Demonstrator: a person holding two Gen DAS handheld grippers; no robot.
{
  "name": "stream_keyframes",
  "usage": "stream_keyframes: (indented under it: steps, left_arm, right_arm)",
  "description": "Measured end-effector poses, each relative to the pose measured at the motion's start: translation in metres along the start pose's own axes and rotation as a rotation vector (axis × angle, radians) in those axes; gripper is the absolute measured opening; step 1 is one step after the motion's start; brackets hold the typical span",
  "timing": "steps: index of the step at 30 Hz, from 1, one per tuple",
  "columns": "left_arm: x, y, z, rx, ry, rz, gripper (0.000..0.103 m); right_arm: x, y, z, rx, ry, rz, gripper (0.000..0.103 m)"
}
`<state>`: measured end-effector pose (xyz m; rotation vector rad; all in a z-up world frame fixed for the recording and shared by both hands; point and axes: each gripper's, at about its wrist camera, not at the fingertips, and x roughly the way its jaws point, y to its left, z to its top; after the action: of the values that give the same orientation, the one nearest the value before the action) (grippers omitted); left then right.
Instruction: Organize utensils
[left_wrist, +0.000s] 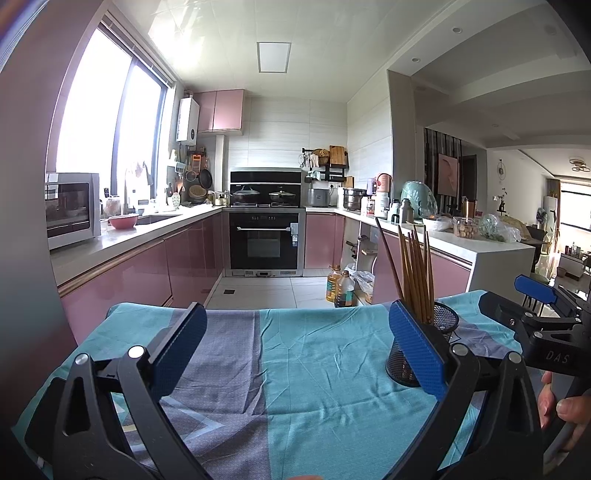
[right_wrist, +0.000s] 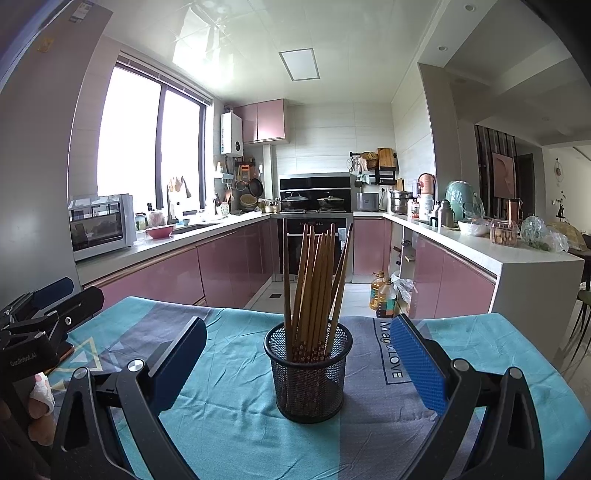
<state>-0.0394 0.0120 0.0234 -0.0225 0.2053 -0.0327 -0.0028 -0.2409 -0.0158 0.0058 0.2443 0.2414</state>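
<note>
A black mesh holder (right_wrist: 308, 373) stands upright on the table's teal and grey cloth (right_wrist: 229, 435), with several wooden chopsticks (right_wrist: 314, 284) standing in it. My right gripper (right_wrist: 299, 350) is open, its blue pads either side of the holder and a little nearer the camera, touching nothing. In the left wrist view the holder (left_wrist: 445, 321) sits behind the right pad (left_wrist: 417, 350), chopsticks (left_wrist: 415, 273) rising above. My left gripper (left_wrist: 295, 347) is open over bare cloth (left_wrist: 314, 369), left of the holder. The right gripper (left_wrist: 535, 317) shows at the right edge, held by a hand (left_wrist: 561, 406).
The table's far edge drops to a tiled kitchen floor where oil bottles (right_wrist: 384, 295) stand. Pink cabinets, an oven (left_wrist: 264, 240) and worktops full of kitchenware lie beyond. The other gripper's body (right_wrist: 33, 332) is at the table's left side.
</note>
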Motion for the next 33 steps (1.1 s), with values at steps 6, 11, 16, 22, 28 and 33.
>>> stream_keyframes:
  steps: [6, 11, 16, 22, 28, 33]
  left_arm:
    - [0.0001, -0.0002, 0.0, 0.001, 0.0, 0.002, 0.097]
    - [-0.0005, -0.0003, 0.0001, 0.0, -0.001, 0.003, 0.097]
    - [-0.0009, -0.0003, 0.0001, 0.001, -0.001, 0.005, 0.097]
    - [-0.001, -0.0003, -0.0001, 0.001, -0.001, 0.003, 0.097]
    - [-0.0008, -0.0007, 0.0007, 0.001, 0.0, 0.004, 0.097]
    - [-0.0005, -0.0008, 0.0011, -0.001, 0.001, 0.003, 0.097]
  right_arm:
    - [-0.0008, -0.0002, 0.0011, -0.002, -0.003, 0.0, 0.097]
    - [-0.0015, -0.0004, 0.0017, -0.001, -0.006, 0.0, 0.097]
    - [-0.0016, -0.001, 0.0025, -0.002, -0.007, 0.0, 0.097]
    - [-0.001, -0.0006, 0.003, -0.005, -0.007, -0.002, 0.097]
    - [-0.0015, -0.0007, 0.0029, -0.004, -0.008, -0.001, 0.097]
    - [-0.0014, -0.0009, 0.0037, -0.003, -0.01, -0.002, 0.097]
